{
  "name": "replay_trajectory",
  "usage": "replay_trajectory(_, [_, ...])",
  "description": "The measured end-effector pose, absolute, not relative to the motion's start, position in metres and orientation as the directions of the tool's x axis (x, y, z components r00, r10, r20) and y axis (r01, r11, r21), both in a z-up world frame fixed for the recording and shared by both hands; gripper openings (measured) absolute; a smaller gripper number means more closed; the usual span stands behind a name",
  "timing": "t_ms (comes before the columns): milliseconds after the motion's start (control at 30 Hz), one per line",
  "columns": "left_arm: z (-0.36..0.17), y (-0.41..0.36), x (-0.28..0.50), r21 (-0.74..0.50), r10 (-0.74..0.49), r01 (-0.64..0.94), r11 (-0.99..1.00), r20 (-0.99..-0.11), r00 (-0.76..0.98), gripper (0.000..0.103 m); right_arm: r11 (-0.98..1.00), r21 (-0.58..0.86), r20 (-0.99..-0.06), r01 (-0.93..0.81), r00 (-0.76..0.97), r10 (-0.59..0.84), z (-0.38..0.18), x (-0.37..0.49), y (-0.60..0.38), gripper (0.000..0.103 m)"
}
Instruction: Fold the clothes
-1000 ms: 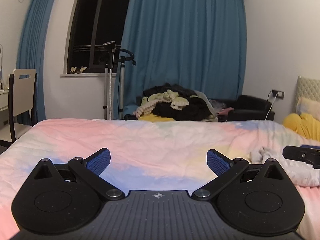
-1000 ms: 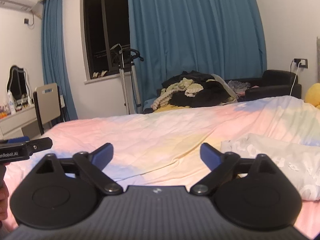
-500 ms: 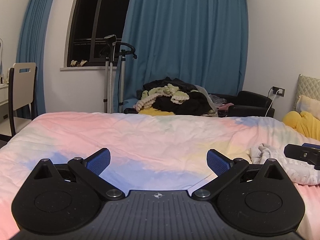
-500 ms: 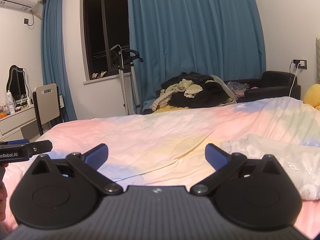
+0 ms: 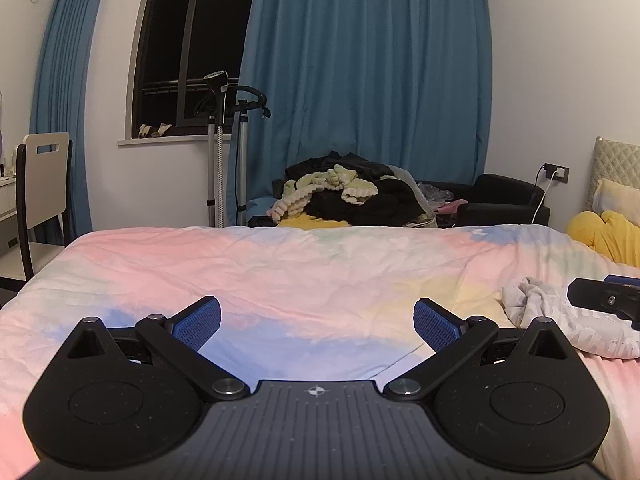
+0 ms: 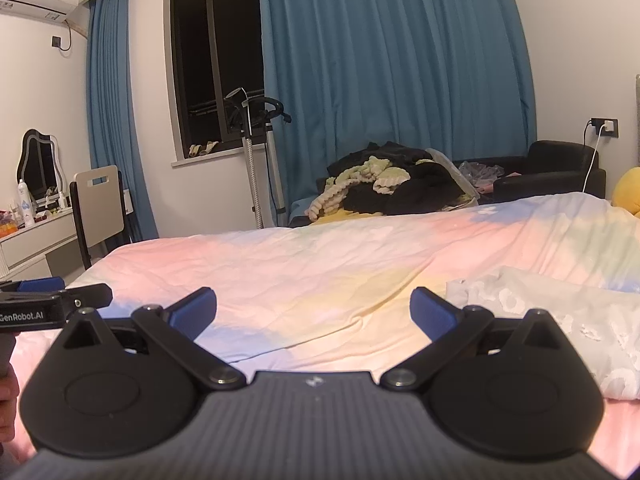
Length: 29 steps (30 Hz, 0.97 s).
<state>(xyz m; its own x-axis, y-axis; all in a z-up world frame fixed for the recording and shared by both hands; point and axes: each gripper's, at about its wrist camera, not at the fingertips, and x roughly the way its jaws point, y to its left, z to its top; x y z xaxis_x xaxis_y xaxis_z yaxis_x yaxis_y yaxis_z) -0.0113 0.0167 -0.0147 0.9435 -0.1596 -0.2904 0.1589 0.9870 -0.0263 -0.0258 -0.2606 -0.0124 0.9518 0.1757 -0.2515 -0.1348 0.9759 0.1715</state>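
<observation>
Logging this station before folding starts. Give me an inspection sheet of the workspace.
Surface: bed with a pastel cover, wrinkled.
Job's things: white garment crumpled on the bed, unfolded, nearest the right gripper.
Clutter: clothes pile beyond the bed; yellow plush by the headboard.
Grippers: left gripper open and holding nothing; right gripper open and holding nothing, both above the bed.
Cables: white charger cable hanging from a wall socket.
Surroundings: blue curtains, dark window, garment steamer, chair, black armchair, vanity with mirror.
</observation>
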Motion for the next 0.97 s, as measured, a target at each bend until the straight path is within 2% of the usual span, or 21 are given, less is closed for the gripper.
replay_trajectory(967, [-0.0158, 0.0168, -0.0115, -0.046, -0.156, 0.149, 0.988, -0.322, 0.934, 0.103, 0.977, 0.177, -0.247, -0.12, 0.956, 0.162, -0.0099, -0.031, -0.2648, 0.103])
